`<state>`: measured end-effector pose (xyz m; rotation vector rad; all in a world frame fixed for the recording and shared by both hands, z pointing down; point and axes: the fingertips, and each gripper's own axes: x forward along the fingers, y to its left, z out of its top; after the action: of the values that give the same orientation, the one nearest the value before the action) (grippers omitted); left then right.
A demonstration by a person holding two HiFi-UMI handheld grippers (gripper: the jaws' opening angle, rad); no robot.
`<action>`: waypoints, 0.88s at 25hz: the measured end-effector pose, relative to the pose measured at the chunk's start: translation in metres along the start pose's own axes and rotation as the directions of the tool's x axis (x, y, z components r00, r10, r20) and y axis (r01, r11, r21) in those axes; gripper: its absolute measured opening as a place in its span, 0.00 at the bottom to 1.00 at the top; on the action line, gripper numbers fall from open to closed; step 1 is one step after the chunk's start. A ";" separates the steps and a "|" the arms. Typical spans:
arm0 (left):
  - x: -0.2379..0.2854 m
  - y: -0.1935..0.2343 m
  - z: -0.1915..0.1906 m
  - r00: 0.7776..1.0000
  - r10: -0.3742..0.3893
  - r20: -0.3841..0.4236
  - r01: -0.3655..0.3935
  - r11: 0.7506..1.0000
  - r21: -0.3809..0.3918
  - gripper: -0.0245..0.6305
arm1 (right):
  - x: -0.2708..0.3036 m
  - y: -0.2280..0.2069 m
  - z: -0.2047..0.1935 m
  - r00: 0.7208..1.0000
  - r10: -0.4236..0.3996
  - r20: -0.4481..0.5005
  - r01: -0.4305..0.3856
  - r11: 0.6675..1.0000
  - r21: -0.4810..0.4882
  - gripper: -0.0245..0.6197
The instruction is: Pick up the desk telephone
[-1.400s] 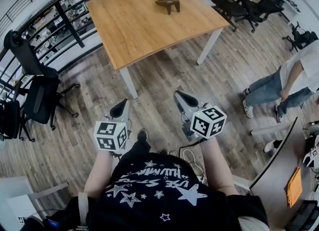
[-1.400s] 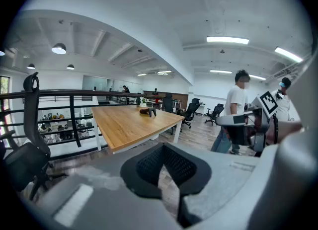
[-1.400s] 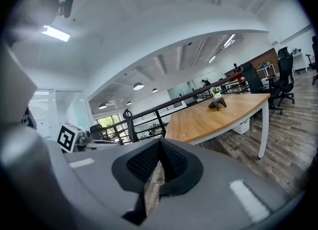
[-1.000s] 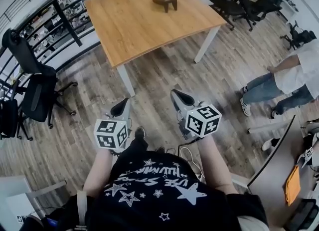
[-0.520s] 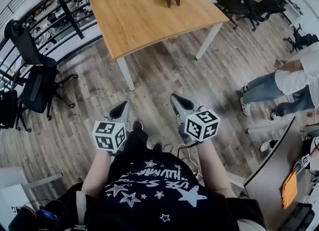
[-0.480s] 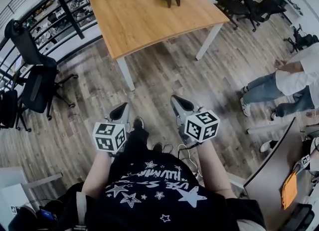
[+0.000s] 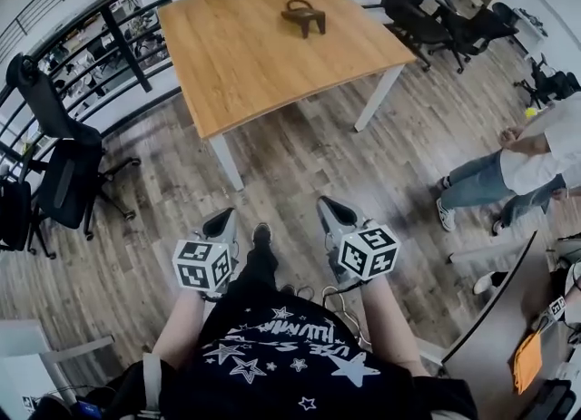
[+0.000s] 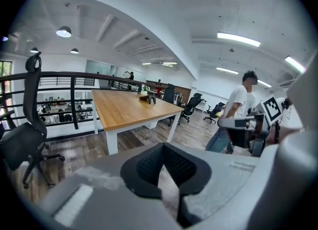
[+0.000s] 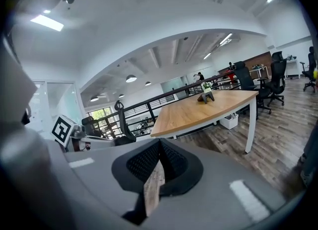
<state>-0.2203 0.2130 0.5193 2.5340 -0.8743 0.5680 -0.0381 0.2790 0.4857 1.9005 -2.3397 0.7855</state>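
Left gripper (image 7: 221, 220) and right gripper (image 7: 327, 207) both sit low over the wood floor (image 7: 300, 164) near the person's body, fingers (image 8: 148, 167) pressed together on each and pinching nothing, telephone (image 7: 303, 15) on the far end of the counter (image 7: 245, 69), well apart from both.

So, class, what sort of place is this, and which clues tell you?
Probably an open-plan office, likely on an upper level: a wooden table, black swivel chairs, and a black railing along the floor's edge.
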 end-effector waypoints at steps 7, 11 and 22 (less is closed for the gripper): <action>0.071 0.001 0.037 0.996 -0.081 -0.029 0.082 0.995 0.047 0.04 | 0.030 -0.050 0.021 0.998 -0.064 -0.016 0.065 0.997 0.044 0.04; 0.109 0.013 0.072 0.994 -0.105 -0.021 0.106 0.992 0.061 0.04 | 0.054 -0.077 0.043 0.996 -0.089 -0.022 0.090 0.994 0.062 0.04; 0.168 0.088 0.117 0.995 -0.095 -0.033 0.095 0.995 0.012 0.04 | 0.146 -0.110 0.096 0.995 -0.101 -0.012 0.102 0.989 0.108 0.04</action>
<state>-0.1280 0.0102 0.5248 2.5559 -0.7369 0.5850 0.0533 0.0941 0.4899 2.0368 -2.2183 0.9256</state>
